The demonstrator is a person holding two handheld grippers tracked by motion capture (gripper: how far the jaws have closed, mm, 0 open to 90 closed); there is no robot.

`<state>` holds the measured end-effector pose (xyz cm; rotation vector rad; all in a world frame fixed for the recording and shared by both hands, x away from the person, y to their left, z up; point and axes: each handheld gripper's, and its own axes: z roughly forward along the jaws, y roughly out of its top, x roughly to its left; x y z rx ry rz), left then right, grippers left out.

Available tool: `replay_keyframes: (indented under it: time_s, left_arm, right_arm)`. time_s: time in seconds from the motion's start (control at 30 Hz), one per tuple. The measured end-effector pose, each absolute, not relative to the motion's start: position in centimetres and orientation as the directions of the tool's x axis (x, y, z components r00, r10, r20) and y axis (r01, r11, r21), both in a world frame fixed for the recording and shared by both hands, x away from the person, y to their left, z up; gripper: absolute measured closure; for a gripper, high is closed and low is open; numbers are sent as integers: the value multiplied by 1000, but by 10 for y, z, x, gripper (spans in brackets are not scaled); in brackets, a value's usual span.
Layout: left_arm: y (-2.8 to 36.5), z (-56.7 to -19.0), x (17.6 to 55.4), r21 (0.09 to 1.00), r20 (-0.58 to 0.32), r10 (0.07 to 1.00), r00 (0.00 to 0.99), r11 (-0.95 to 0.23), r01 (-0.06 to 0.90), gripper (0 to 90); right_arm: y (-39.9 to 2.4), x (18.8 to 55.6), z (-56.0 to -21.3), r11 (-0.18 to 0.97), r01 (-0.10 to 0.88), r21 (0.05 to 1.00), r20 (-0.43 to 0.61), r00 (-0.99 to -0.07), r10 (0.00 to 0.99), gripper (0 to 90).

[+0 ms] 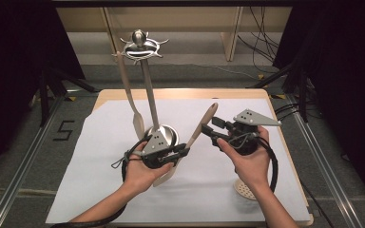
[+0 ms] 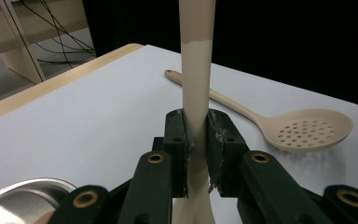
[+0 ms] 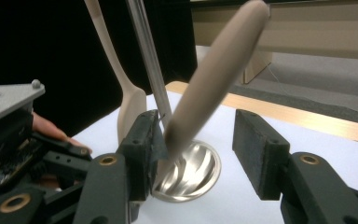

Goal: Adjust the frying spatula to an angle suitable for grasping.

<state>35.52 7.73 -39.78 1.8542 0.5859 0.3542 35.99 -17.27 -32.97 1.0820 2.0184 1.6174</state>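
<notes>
- A utensil stand (image 1: 145,71) rises at the table's far left, with one spatula (image 1: 129,92) hanging from its top ring.
- The left gripper (image 1: 183,151) pinches a beige spoon (image 2: 196,93) by its handle, tilted up beside the stand's base.
- The right gripper (image 1: 208,127) has its jaws spread, the handle passing loosely between them.
- Judged step: handover to the left gripper done; next, hooking the handle's end on the ring calls for lifting.
- A slotted spoon (image 2: 307,130) lies on the table, right.

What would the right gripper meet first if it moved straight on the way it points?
Probably the beige wooden utensil handle, between the right gripper's open jaws and clamped by the left gripper; depth is uncertain.
</notes>
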Motion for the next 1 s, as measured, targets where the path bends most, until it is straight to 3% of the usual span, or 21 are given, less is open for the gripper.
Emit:
replay_keyframes:
  time_s: [0.17,0.4,0.67,0.83,1.0]
  left_arm:
    - [76,-397,355,934,-7,544,839,-297,200,781]
    - [72,-399,352,933,7,549,836,-305,193,779]
    - [70,-399,355,930,9,522,853,-317,184,771]
    - [71,-394,357,944,-18,471,882,-282,170,624]
    - [71,-383,358,958,-42,428,903,-240,158,550]
  right_arm:
    - [-168,363,-325,36,350,936,210,-637,741,529]
    - [-168,366,-324,16,362,932,235,-638,733,650]
    - [-162,360,-318,-10,375,927,291,-702,650,725]
    - [-158,356,-312,66,316,946,209,-754,623,732]
    - [-162,357,-310,92,295,951,187,-786,589,736]
